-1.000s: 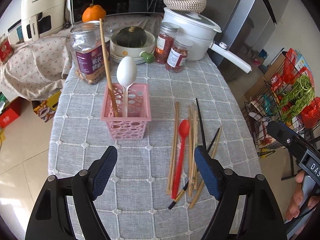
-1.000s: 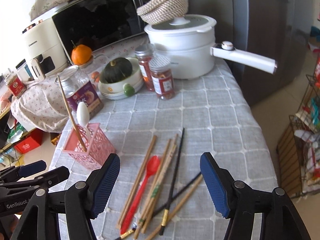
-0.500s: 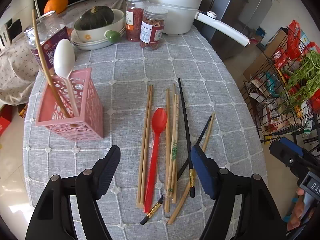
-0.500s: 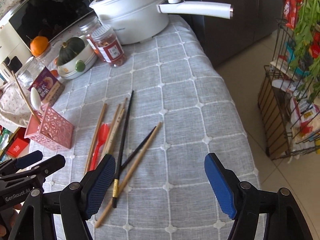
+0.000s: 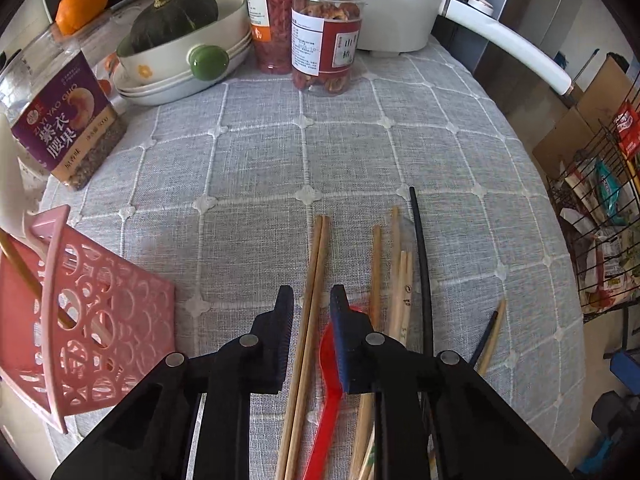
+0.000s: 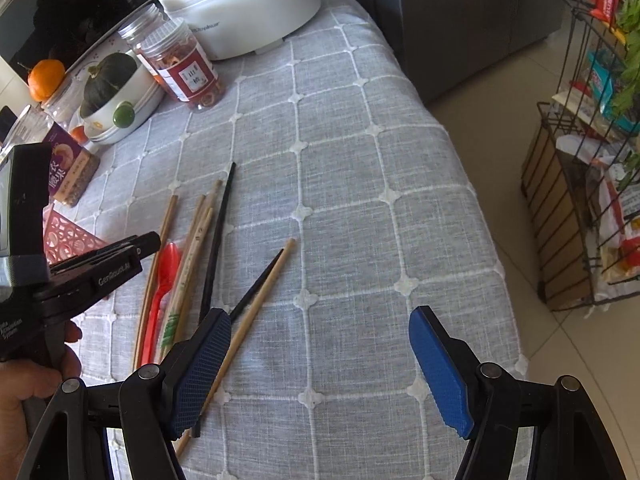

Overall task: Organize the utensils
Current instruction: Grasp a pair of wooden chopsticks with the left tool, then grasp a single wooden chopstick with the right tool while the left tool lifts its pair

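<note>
Several wooden chopsticks [image 5: 376, 264] and a black one [image 5: 422, 264] lie side by side on the grey checked cloth. My left gripper [image 5: 312, 300] is low over them, its jaws closing around a pair of wooden chopsticks [image 5: 316, 248]; thin gaps still show at both pads. A red spoon [image 5: 330, 400] lies partly under its right finger. The pink basket [image 5: 100, 320] at left holds a white spoon [image 5: 8, 184] and one chopstick. My right gripper [image 6: 320, 364] stands open over bare cloth, its left finger above a crossed black and wooden chopstick [image 6: 264, 284]. The left gripper [image 6: 148, 246] shows there too.
At the back stand two red-filled jars [image 5: 324, 40], a bowl stack with a green squash [image 5: 180, 40], a cashew jar [image 5: 60, 112] and a white pot [image 6: 240, 4] with a long handle. The table's edge drops off at right toward a wire rack [image 6: 580, 200].
My left gripper dropped and moved forward onto the chopsticks, its jaws narrowing around the wooden pair. My right gripper sank and tilted down towards the right half of the table, still open.
</note>
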`<control>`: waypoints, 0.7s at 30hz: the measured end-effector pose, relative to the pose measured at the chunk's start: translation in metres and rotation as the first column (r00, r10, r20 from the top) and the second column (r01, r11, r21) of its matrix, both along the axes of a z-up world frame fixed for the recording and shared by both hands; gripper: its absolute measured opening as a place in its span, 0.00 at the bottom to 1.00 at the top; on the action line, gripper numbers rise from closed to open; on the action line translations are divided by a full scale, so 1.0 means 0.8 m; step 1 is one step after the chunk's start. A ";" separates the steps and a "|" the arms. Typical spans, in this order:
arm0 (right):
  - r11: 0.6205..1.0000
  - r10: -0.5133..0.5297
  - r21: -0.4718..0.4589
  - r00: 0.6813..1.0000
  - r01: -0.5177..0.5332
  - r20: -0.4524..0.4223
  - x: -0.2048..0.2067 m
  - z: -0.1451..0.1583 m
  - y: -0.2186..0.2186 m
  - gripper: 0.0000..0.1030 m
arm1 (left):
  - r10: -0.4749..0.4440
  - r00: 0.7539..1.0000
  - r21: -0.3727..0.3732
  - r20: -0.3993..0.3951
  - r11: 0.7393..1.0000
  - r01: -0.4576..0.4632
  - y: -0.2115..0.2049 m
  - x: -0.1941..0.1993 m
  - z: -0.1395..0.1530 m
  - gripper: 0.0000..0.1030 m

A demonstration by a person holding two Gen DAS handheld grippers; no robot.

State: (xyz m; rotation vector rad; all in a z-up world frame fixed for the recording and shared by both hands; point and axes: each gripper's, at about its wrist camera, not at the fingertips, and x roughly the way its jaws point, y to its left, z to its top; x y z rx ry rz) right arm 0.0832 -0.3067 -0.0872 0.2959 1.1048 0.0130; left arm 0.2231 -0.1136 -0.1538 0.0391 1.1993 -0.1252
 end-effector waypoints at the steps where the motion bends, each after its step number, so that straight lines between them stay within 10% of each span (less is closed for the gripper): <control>1: 1.000 0.000 0.002 1.000 0.000 -0.003 0.001 -0.001 -0.002 0.76 | 0.002 1.000 -0.006 -0.021 1.000 -0.002 0.001 0.004 -0.007 0.19; 10: 0.999 -0.031 0.028 0.999 0.032 -0.020 0.003 -0.003 -0.008 0.76 | 0.003 1.000 -0.014 0.007 1.000 -0.003 0.002 -0.001 -0.003 0.09; 21: 1.000 -0.017 0.014 0.999 0.017 -0.051 0.004 -0.012 0.006 0.76 | -0.012 0.988 -0.112 0.157 0.993 0.030 0.035 -0.081 0.107 0.09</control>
